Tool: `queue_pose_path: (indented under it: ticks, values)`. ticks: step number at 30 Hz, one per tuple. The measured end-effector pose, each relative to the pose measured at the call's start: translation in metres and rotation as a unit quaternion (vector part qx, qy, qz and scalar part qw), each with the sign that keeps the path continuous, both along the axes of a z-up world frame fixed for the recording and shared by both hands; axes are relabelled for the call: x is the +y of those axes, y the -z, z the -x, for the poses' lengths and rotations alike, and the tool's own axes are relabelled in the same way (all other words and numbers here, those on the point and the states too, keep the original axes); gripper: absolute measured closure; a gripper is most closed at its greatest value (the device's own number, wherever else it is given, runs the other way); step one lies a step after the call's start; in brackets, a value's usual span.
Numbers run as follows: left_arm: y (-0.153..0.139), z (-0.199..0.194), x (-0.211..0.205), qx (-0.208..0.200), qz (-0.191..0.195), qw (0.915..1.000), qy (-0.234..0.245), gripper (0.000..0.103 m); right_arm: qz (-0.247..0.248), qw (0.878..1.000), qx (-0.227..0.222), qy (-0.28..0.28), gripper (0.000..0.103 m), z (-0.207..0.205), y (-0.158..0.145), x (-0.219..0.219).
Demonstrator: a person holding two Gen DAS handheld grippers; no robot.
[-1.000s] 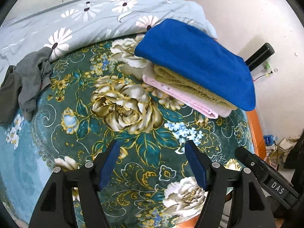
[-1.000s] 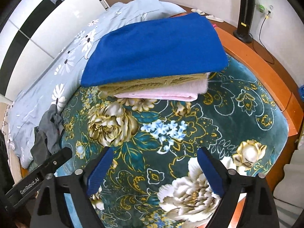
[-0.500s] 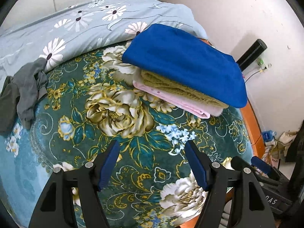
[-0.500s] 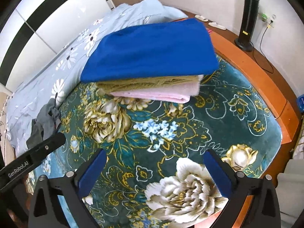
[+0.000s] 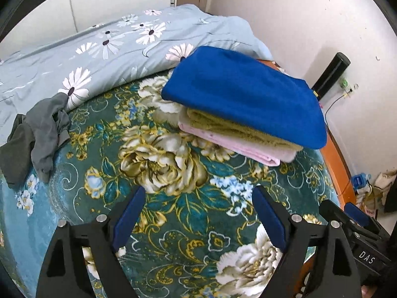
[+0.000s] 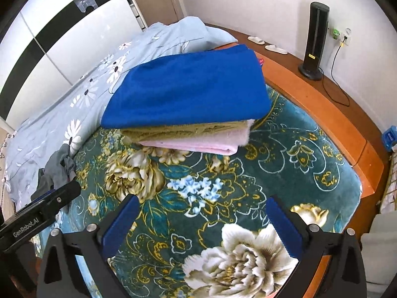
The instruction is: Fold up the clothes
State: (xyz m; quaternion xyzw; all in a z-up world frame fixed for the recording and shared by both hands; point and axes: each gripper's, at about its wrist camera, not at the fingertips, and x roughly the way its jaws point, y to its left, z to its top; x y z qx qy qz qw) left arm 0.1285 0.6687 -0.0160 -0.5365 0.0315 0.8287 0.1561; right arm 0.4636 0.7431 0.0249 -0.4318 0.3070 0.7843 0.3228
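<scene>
Fingers of the left gripper (image 5: 198, 203) stand wide apart over a green floral blanket (image 5: 173, 198), holding nothing; ahead, a folded stack, blue garment (image 5: 248, 94) topmost, runs lengthwise toward the white wall, with a crumpled grey garment (image 5: 42, 131) lying left by the daisy quilt (image 5: 99, 49). From the right view, the right gripper (image 6: 202, 213) is equally spread and empty, the stack (image 6: 188, 92) lying crosswise beside the wooden bed frame (image 6: 322, 104) and black tower heater (image 6: 314, 39).
</scene>
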Motion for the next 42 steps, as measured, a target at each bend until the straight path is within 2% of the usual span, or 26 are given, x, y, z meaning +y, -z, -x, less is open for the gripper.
queue_pose_path:
  ticks: [17, 28, 42]
  values:
    - [0.007, 0.013, 0.024, -0.018, 0.032, 0.9993, 0.003, 0.014, -0.036, 0.997, 0.0, -0.066, 0.0, 0.027, -0.004, 0.007]
    - [0.006, 0.021, 0.037, -0.023, 0.041, 0.9989, -0.005, 0.014, -0.016, 0.997, -0.016, -0.067, 0.0, 0.027, 0.013, 0.017]
    - [0.005, 0.019, 0.041, -0.033, 0.033, 0.9988, -0.01, 0.014, -0.019, 0.998, -0.016, -0.066, 0.0, 0.025, 0.011, 0.02]
